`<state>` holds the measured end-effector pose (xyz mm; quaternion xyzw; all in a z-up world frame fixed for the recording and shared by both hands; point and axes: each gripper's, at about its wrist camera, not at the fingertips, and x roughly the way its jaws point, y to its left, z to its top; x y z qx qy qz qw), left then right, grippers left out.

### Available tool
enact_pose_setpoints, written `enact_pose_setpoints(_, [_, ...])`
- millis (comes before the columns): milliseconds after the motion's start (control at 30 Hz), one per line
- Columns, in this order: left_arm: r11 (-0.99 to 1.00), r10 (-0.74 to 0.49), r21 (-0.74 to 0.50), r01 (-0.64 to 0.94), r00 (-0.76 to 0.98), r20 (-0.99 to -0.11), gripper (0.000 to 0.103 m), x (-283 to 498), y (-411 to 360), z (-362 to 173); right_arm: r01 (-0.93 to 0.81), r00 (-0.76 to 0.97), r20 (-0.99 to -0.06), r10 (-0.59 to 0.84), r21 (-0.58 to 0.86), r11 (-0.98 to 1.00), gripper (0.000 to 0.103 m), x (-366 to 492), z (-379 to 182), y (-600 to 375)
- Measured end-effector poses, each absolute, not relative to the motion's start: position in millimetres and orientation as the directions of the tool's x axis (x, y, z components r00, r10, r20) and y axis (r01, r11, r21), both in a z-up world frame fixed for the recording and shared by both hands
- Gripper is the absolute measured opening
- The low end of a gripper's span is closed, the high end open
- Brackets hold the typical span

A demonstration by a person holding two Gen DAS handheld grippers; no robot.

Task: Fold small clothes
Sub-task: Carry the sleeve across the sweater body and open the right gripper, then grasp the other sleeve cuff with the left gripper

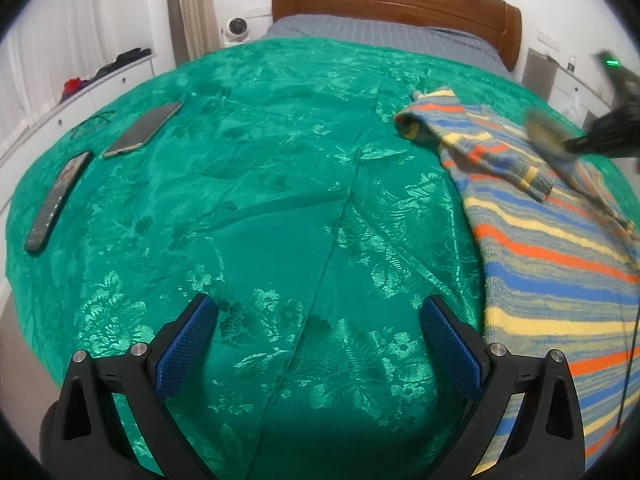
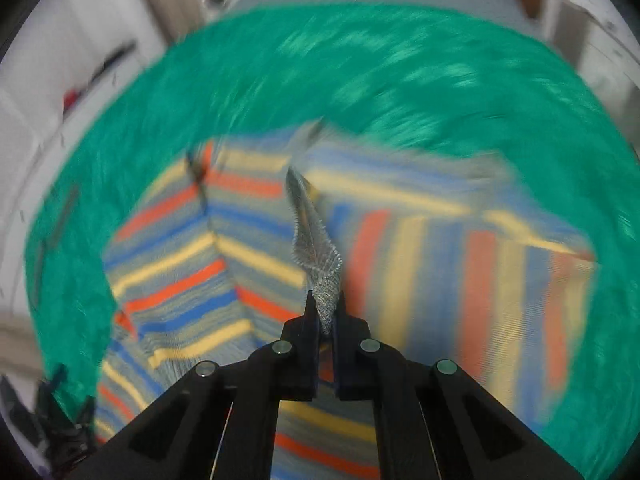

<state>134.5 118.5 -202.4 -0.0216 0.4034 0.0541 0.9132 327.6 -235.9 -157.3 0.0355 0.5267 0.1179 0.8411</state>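
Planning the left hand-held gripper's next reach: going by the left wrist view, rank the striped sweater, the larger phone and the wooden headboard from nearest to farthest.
From the left hand-held gripper:
1. Striped sweater, right, beside its right finger.
2. Larger phone, left, mid-bed.
3. Wooden headboard, at the far end.

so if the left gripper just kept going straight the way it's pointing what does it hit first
Probably only the green floral satin bedspread. The left gripper is open and empty, its blue-padded fingers aimed along bare cloth. The striped knit sweater lies off to its right, out of that line. Depth is unclear.
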Motion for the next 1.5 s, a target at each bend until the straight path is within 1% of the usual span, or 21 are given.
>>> enact_pose_setpoints(100, [0.994,0.088,0.02,-0.108,0.672,-0.735,0.103,136,113,-203,-0.043,0.508,-0.834,0.214,0.224,0.974,0.005,297,-121,-317])
enact_pose_setpoints(233, [0.994,0.088,0.026,-0.102,0.678,-0.729,0.103,133,110,-203,0.168,0.576,-0.814,0.077,0.21,0.963,0.005,247,-102,-430])
enact_pose_setpoints(333, [0.994,0.086,0.018,-0.107,0.676,-0.732,0.103,132,111,-203,0.324,0.541,-0.841,-0.027,0.179,0.929,0.005,214,-122,-500])
enact_pose_setpoints(467, [0.994,0.091,0.033,-0.1,0.67,-0.736,0.102,130,109,-198,0.463,0.462,-0.874,-0.153,0.091,0.882,0.005,182,-164,-549])
enact_pose_setpoints(533, [0.996,0.09,0.053,-0.075,0.68,-0.728,0.102,127,103,-188,0.499,0.428,-0.881,-0.2,0.046,0.866,0.005,175,-178,-558])
enact_pose_setpoints(633, [0.994,0.068,0.112,0.016,0.707,-0.704,0.102,128,87,-167,0.514,0.398,-0.881,-0.255,-0.016,0.858,0.004,173,-194,-560])
enact_pose_setpoints(733, [0.972,-0.011,0.165,0.168,0.734,-0.679,0.102,140,57,-137,0.48,0.384,-0.879,-0.281,-0.07,0.874,0.006,171,-198,-560])
enact_pose_setpoints(767, [0.956,-0.054,0.175,0.234,0.731,-0.68,0.103,149,42,-127,0.471,0.391,-0.875,-0.287,-0.078,0.879,0.011,170,-198,-558])
enact_pose_setpoints(800, [0.94,-0.084,0.185,0.285,0.724,-0.685,0.103,158,29,-121,0.473,0.392,-0.869,-0.302,-0.091,0.876,0.025,167,-196,-557])
enact_pose_setpoints(833, [0.917,-0.115,0.2,0.346,0.707,-0.698,0.102,170,12,-117,0.475,0.394,-0.867,-0.306,-0.094,0.875,0.057,165,-195,-553])
enact_pose_setpoints(867, [0.888,-0.144,0.212,0.409,0.683,-0.716,0.102,184,-7,-117,0.474,0.406,-0.866,-0.292,-0.074,0.877,0.073,159,-193,-551])
enact_pose_setpoints(900, [0.864,-0.162,0.221,0.452,0.666,-0.728,0.102,195,-22,-119,0.469,0.429,-0.862,-0.269,-0.042,0.882,0.084,151,-190,-549])
enact_pose_setpoints(1033, [0.767,-0.106,0.326,0.552,0.611,-0.785,0.102,241,-73,-158,0.413,0.497,-0.853,-0.159,0.072,0.908,0.084,104,-177,-530])
enact_pose_setpoints(1067, [0.757,-0.085,0.33,0.564,0.586,-0.806,0.097,251,-77,-171,0.397,0.507,-0.85,-0.141,0.085,0.914,0.084,92,-177,-523])
enact_pose_setpoints(1100, [0.757,-0.07,0.321,0.569,0.559,-0.826,0.089,260,-77,-182,0.382,0.517,-0.847,-0.125,0.097,0.919,0.084,82,-176,-517])
enact_pose_setpoints(1167, [0.784,-0.111,0.23,0.576,0.495,-0.862,0.049,271,-67,-188,0.359,0.545,-0.832,-0.101,0.123,0.925,0.084,52,-175,-500])
enact_pose_setpoints(1200, [0.807,-0.15,0.167,0.567,0.47,-0.87,0.037,275,-59,-185,0.353,0.56,-0.823,-0.095,0.133,0.926,0.084,43,-176,-491])
enact_pose_setpoints(1233, [0.842,-0.162,0.133,0.524,0.479,-0.862,0.009,279,-48,-176,0.347,0.571,-0.815,-0.097,0.133,0.928,0.084,29,-175,-483])
enact_pose_setpoints(1300, [0.878,-0.194,0.08,0.472,0.504,-0.842,0.007,282,-26,-161,0.347,0.586,-0.802,-0.118,0.116,0.931,0.084,12,-176,-469])
enact_pose_setpoints(1400, [0.948,-0.187,0.01,0.318,0.582,-0.791,0.006,292,32,-131,0.367,0.604,-0.787,-0.128,0.132,0.921,0.084,-1,-177,-460])
enact_pose_setpoints(1500, [0.994,-0.101,-0.054,0.093,0.642,-0.76,0.006,303,109,-115,0.38,0.603,-0.79,-0.115,0.157,0.912,0.084,6,-179,-459])
